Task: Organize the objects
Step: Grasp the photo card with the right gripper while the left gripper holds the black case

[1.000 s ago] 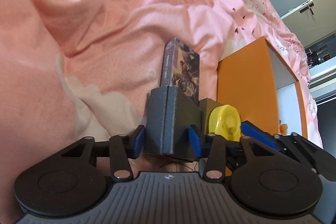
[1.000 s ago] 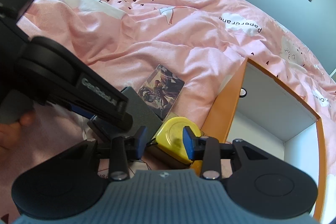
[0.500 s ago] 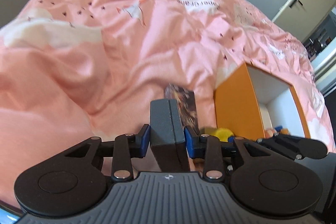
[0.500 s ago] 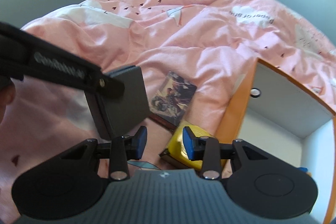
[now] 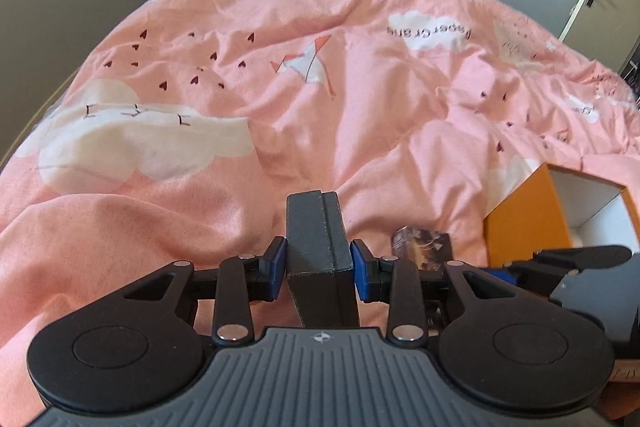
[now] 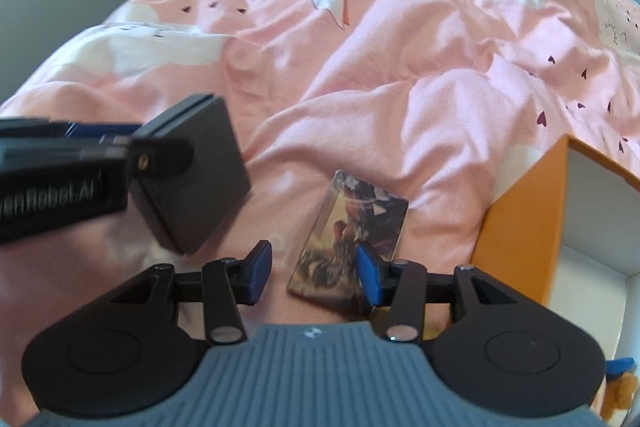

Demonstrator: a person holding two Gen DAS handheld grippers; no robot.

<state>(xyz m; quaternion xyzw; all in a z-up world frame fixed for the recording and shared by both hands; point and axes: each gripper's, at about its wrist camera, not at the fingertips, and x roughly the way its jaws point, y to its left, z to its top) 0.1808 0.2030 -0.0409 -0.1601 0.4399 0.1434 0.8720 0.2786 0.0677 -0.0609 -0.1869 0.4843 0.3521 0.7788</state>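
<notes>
Left tool [image 5: 319, 269]: blue pads clamped on matte dark grey box [image 5: 320, 251], rectangular, held above pink bedspread [image 5: 240, 107]. Right tool [image 6: 312, 267]: pads spread, holding nothing, over glossy illustrated card pack [image 6: 352, 239] lying on bedspread. Right view alone shows box's broad face [image 6: 192, 171]; orange box [image 6: 516, 227], white-lined, stands right.
</notes>
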